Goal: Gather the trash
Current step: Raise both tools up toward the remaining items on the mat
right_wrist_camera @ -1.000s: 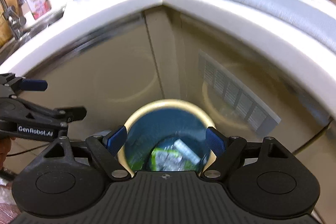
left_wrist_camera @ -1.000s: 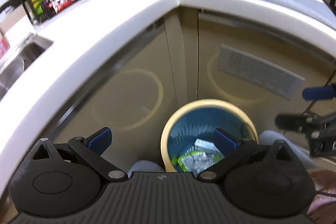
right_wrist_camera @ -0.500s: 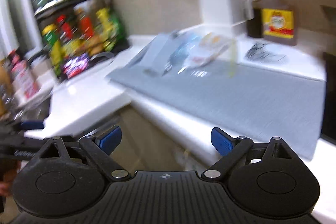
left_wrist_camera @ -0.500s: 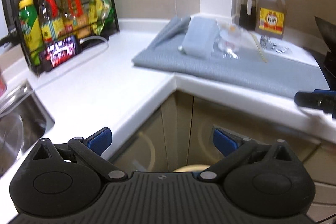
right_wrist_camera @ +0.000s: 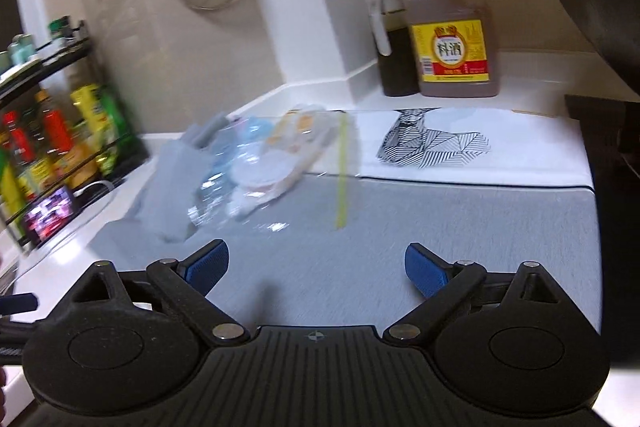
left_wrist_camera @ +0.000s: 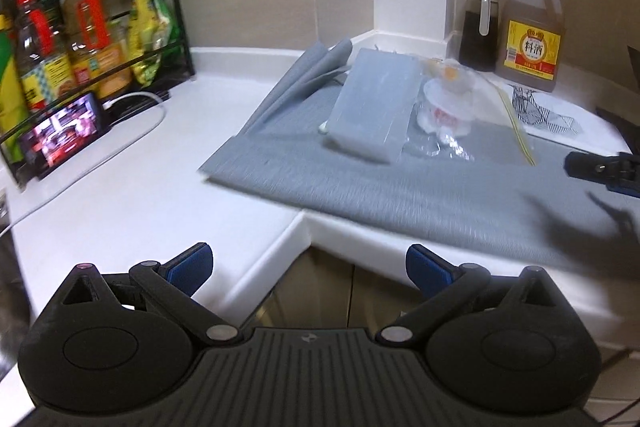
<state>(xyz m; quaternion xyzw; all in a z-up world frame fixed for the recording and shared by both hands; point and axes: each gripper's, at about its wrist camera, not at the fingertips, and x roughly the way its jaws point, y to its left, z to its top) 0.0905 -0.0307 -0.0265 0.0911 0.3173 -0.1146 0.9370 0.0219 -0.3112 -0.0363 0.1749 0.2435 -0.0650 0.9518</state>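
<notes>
On the grey mat [left_wrist_camera: 400,187] lies a flat grey packet [left_wrist_camera: 372,107], and beside it a crumpled clear plastic bag [left_wrist_camera: 448,107] with a white lid-like piece inside and a yellow zip strip [left_wrist_camera: 518,131]. My left gripper [left_wrist_camera: 308,261] is open and holds nothing; it hovers over the counter corner, short of the mat. My right gripper [right_wrist_camera: 317,259] hangs above the mat [right_wrist_camera: 440,227] with its jaws opening and nothing between them. The blurred bag [right_wrist_camera: 260,163] and packet [right_wrist_camera: 168,195] lie ahead of it to the left. Its tip [left_wrist_camera: 604,171] shows at the left wrist view's right edge.
A black rack of bottles [left_wrist_camera: 80,39] and a lit phone [left_wrist_camera: 64,135] stand at the left. A cooking-wine jug [right_wrist_camera: 452,31] and a dark bottle [right_wrist_camera: 392,47] stand in the back corner by a patterned cloth [right_wrist_camera: 436,139]. A dark appliance [right_wrist_camera: 612,147] bounds the right.
Both grippers rose from the lined bin under the counter to above the countertop. The bin dropped out of view, and the mat with the bag and packet came in. The right jaws widened slightly.
</notes>
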